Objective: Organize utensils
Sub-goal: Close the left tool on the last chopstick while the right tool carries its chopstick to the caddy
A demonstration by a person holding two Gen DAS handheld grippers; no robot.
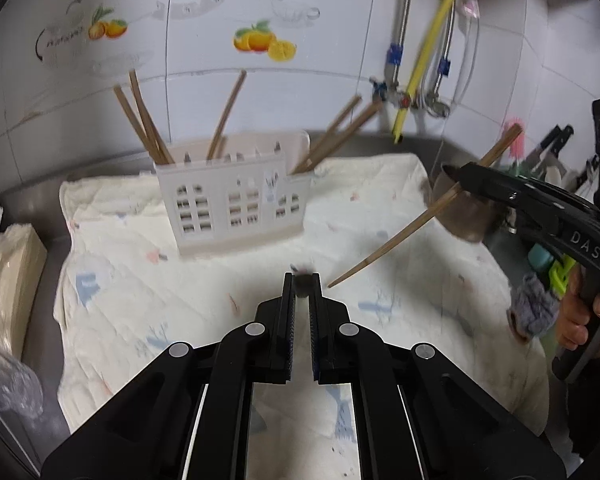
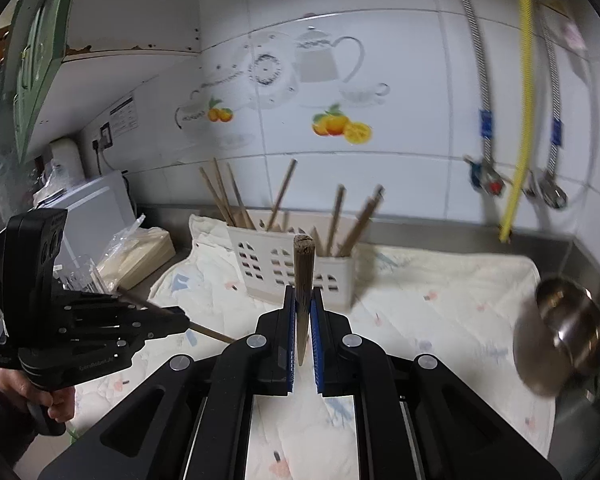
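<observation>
Holding one chopstick (image 2: 303, 280) each, both hand-held grippers — left (image 1: 302, 285), right (image 2: 302, 300) — pinch theirs; several already stand in the holder (image 1: 228, 204) ahead. These two remain to drop in.

Steel counter (image 2: 452, 236); pale cloth (image 1: 228, 280) spread on it, utensil holder (image 1: 230, 208) atop.

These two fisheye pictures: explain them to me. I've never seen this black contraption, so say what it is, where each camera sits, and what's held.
A person holds two hand-squeezed grippers, each carrying a camera looking along its fingers. In the left camera's picture, the left gripper is shut on a chopstick seen end-on; the right gripper appears at the side. In the right camera's picture, the right gripper clamps another chopstick. On the patterned cloth stands a white holder of chopsticks. A steel ladle lies right.
</observation>
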